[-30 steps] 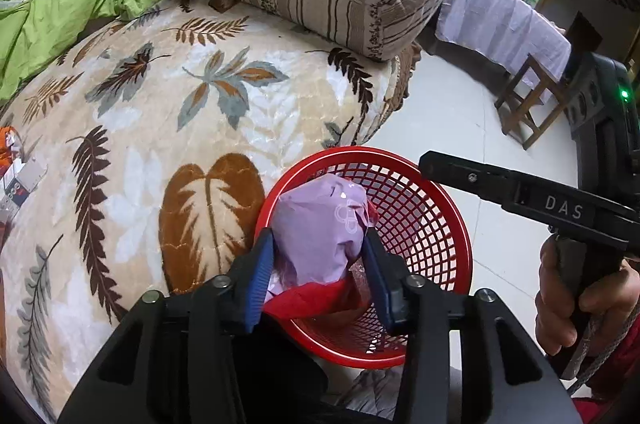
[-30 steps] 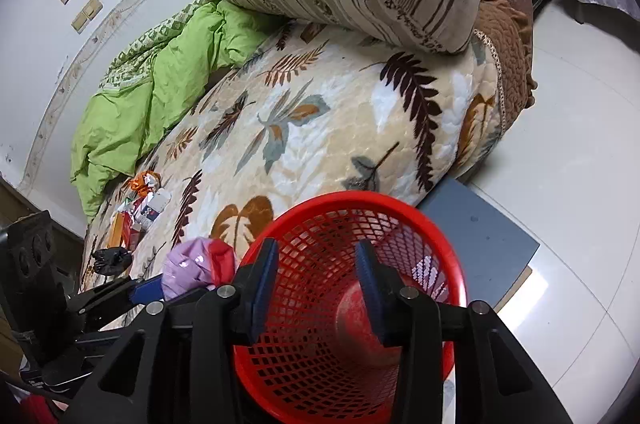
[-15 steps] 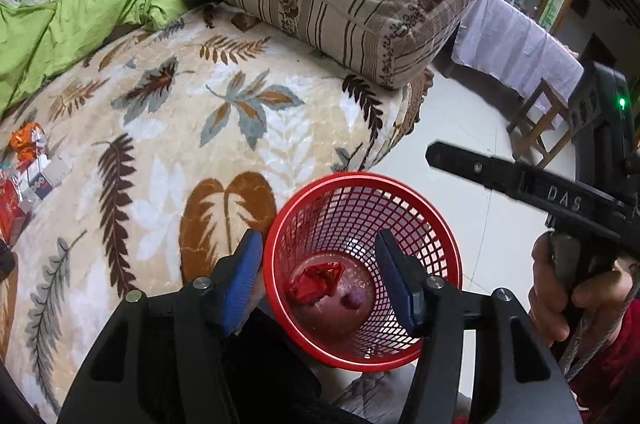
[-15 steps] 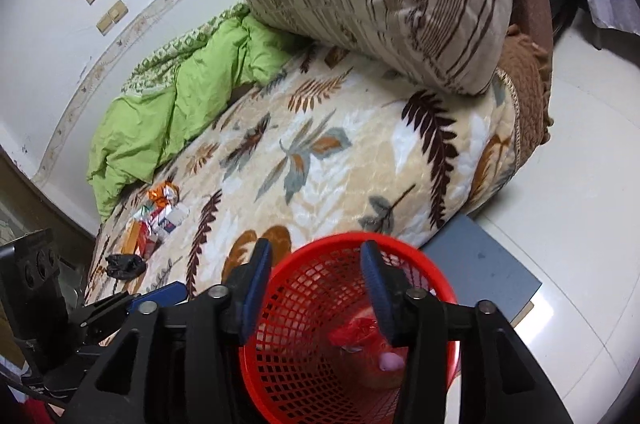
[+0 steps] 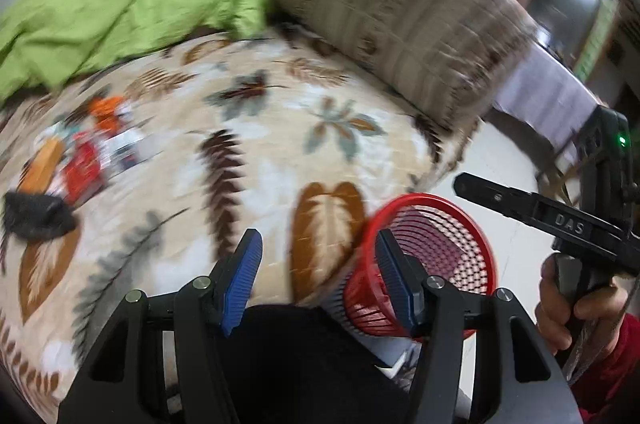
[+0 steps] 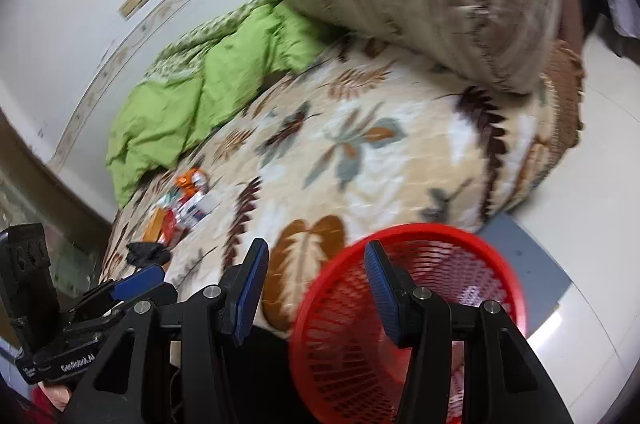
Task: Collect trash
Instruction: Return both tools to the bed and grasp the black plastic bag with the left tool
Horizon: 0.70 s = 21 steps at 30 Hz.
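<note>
A red mesh basket (image 5: 440,256) stands on the floor against the bed; in the right wrist view it (image 6: 420,308) is low and right of centre. A pile of trash wrappers (image 5: 84,159) and a black crumpled item (image 5: 36,216) lie on the leaf-print blanket at the left, and the wrappers also show in the right wrist view (image 6: 184,203). My left gripper (image 5: 316,264) is open and empty over the bed edge. My right gripper (image 6: 312,280) is open and empty beside the basket rim. Both views are motion blurred.
A green quilt (image 5: 112,11) and a large striped pillow (image 5: 392,15) lie at the back of the bed (image 5: 280,151). A grey board (image 6: 532,264) lies on the white floor beside the basket. A table with a cloth (image 5: 548,95) stands at the far right.
My left gripper dropped the purple and red trash into the basket, opened, and swung left toward the wrapper pile. The right gripper also swung left, off the basket.
</note>
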Each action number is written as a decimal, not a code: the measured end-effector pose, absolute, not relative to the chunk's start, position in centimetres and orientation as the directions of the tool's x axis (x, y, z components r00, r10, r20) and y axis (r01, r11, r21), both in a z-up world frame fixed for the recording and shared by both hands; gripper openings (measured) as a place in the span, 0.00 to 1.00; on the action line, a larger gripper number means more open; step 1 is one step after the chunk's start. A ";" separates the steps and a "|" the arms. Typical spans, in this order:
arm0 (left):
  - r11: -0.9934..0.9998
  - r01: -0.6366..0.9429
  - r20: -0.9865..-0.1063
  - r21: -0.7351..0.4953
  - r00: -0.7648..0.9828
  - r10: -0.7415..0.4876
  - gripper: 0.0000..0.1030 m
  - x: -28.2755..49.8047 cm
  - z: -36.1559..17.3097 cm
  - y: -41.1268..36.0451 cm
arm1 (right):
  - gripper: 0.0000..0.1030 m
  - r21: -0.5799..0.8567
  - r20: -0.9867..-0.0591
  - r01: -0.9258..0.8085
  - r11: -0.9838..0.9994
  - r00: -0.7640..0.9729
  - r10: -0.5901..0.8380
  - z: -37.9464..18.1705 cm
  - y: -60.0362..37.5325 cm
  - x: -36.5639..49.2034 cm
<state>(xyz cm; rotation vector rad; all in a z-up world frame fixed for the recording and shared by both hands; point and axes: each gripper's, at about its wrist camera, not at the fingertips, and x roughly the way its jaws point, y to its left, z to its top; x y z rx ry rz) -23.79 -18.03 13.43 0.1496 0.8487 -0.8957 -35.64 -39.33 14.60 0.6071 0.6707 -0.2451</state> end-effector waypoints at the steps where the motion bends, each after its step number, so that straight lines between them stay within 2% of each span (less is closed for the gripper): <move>1: 0.653 0.725 -0.704 -0.219 0.347 -0.620 0.56 -23.5 13.4 -17.2 | 0.51 0.439 -0.647 0.388 0.810 0.762 -0.014 14.7 -38.7 -35.0; 6: 0.730 0.641 -0.690 -0.236 0.419 -0.591 0.57 -22.1 13.7 -12.4 | 0.51 0.410 -0.658 0.303 0.860 0.752 0.049 15.4 -34.5 -31.7; 13: 0.820 0.505 -0.700 -0.268 0.483 -0.526 0.68 -19.1 13.2 -6.7 | 0.54 0.350 -0.654 0.191 0.917 0.751 0.093 16.5 -29.4 -28.5; 17: 0.868 0.357 -0.724 -0.346 0.486 -0.489 0.69 -15.1 11.6 -2.8 | 0.56 0.326 -0.653 0.151 0.933 0.750 0.107 16.4 -27.8 -26.5; 21: 0.893 0.142 -0.757 -0.428 0.483 -0.440 0.69 -10.1 9.2 2.0 | 0.56 0.319 -0.661 0.120 0.940 0.739 0.130 15.8 -26.7 -24.6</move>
